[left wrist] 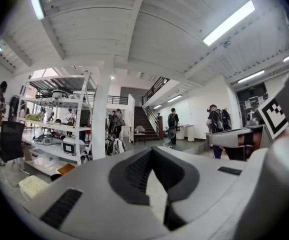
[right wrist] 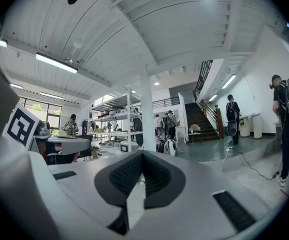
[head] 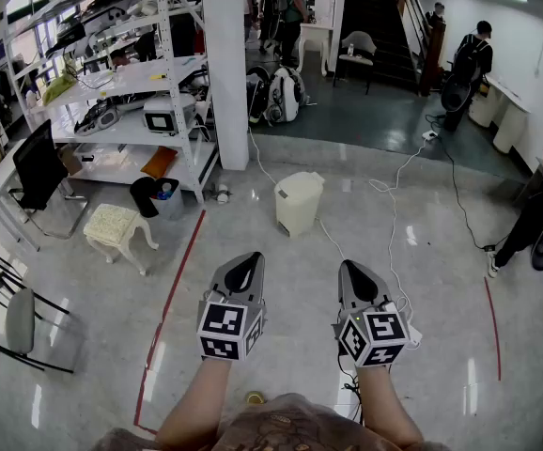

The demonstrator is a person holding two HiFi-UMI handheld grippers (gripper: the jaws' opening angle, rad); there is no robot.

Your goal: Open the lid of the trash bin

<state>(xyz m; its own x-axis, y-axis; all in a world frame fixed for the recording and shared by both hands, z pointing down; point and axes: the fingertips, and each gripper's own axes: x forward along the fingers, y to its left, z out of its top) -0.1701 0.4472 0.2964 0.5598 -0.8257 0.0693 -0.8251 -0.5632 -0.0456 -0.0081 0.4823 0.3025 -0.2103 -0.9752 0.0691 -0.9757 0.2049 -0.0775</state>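
Left gripper (head: 245, 267) and right gripper (head: 357, 273) hover side by side, jaws together and empty, poised to approach the cream trash bin (head: 297, 214) well ahead, its lid (head: 300, 183) down

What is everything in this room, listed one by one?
trash bin: one, cream, closed, on the floor straight ahead
pillar: one, white, behind the trash bin
shelving rack: one, white, far left
stool: one, cream, by the shelving rack
chair: one, grey, lower left
tape line: one, red, floor, left
cable: one, white, floor right of the trash bin
people: several, dark clothes, at the back
left gripper: one, grey, jaws together, empty
right gripper: one, grey, jaws together, empty
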